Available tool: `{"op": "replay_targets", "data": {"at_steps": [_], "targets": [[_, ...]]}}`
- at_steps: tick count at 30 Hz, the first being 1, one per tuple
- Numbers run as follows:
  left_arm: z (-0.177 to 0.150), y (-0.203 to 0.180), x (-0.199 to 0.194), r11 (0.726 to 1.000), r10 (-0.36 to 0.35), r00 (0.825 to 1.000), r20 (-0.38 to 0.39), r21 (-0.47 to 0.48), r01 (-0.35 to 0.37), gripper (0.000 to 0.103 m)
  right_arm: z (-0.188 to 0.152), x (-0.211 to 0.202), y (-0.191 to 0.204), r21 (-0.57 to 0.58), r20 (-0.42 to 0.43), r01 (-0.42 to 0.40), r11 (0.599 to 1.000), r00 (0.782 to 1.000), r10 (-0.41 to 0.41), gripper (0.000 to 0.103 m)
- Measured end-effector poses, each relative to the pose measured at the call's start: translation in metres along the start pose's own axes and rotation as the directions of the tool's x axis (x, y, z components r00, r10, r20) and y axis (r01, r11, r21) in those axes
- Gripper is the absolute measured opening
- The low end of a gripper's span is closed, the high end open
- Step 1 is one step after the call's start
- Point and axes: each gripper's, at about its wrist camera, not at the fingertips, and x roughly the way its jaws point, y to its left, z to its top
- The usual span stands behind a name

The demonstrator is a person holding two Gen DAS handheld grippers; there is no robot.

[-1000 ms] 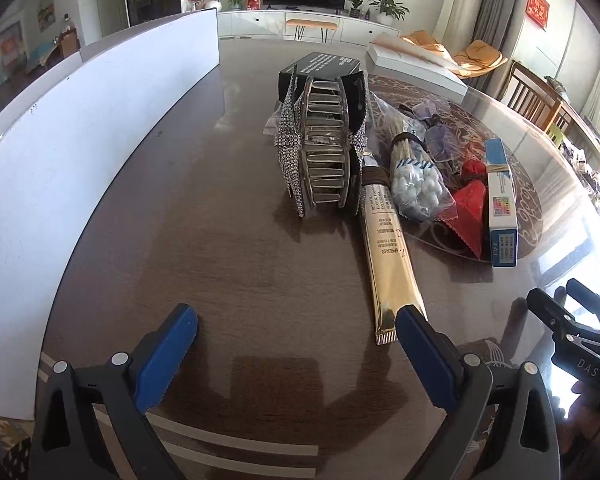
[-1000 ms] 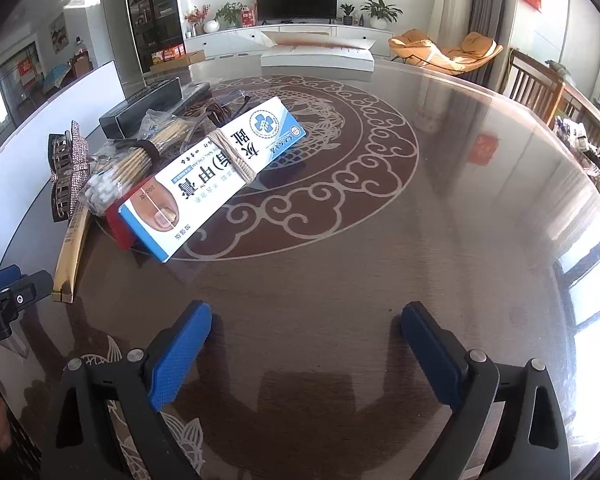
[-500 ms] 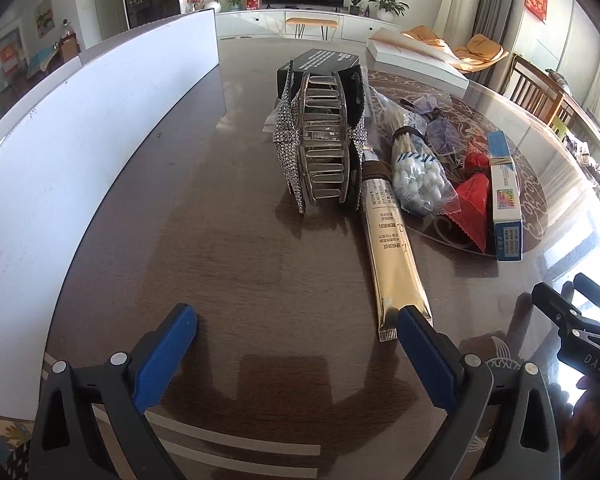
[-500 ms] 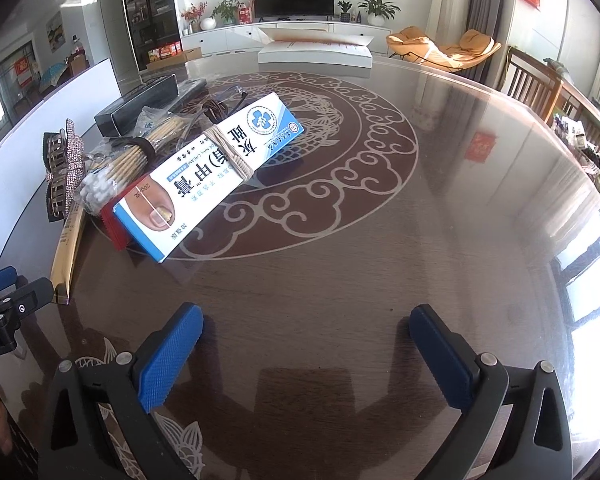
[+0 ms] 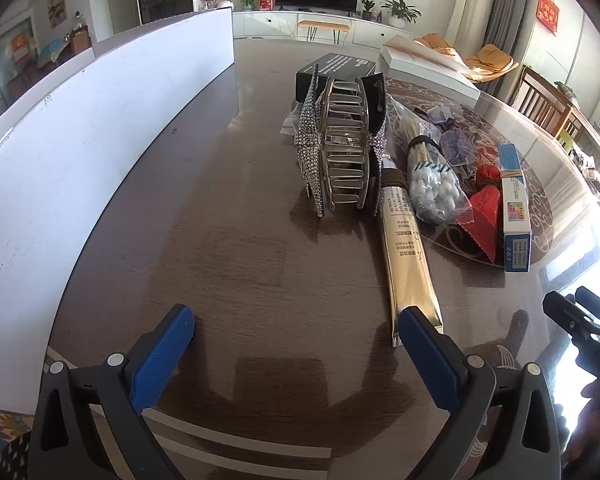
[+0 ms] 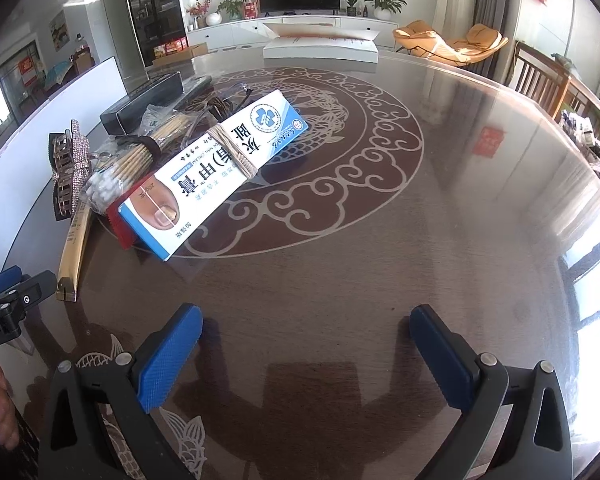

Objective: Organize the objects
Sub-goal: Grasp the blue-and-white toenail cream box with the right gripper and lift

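- Gold tube [image 5: 410, 258] lies on table [image 5: 228, 240], near end just by left gripper [image 5: 296, 334] right finger.
- Rhinestone clip [image 5: 342, 150] beside tube's far end.
- Left & right gripper [image 6: 306, 334]: both wide, empty.

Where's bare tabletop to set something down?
Bare wood lies between the white board and the rhinestone hair clip, and right of the blue-and-white ointment box. Crowded: clip, gold tube, cotton swab bag.

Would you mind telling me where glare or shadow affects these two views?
Left wrist view: window glare washes out the table at the right edge; left gripper casts a dark shadow. Right wrist view: bright reflections streak the right side; right gripper shadows the tabletop below.
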Motion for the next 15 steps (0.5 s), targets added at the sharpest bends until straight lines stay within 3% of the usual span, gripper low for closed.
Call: {"op": "replay_targets", "data": {"at_steps": [6,10,11,15], "targets": [[0.0,0.0,0.001,1.0,0.007,1.0,0.003,-0.006,-0.007,0.103,0.035,0.004,-0.004,0.188,0.03,-0.236,0.953,0.972,0.235,0.101],[0.001,0.001,0.0,1.0,-0.001,1.0,0.005,-0.011,0.001,0.103,0.064,0.035,0.008,0.297,-0.012,-0.356,0.886,0.926,0.376,0.087],[0.001,0.002,0.0,1.0,-0.005,1.0,0.006,-0.014,0.005,0.103,0.069,0.037,0.011,0.298,0.002,-0.344,0.89,0.933,0.36,0.085],[0.001,0.004,0.0,1.0,-0.01,1.0,0.007,-0.024,0.011,0.103,0.079,0.047,0.019,0.294,-0.011,-0.341,0.893,0.933,0.361,0.049]]}}
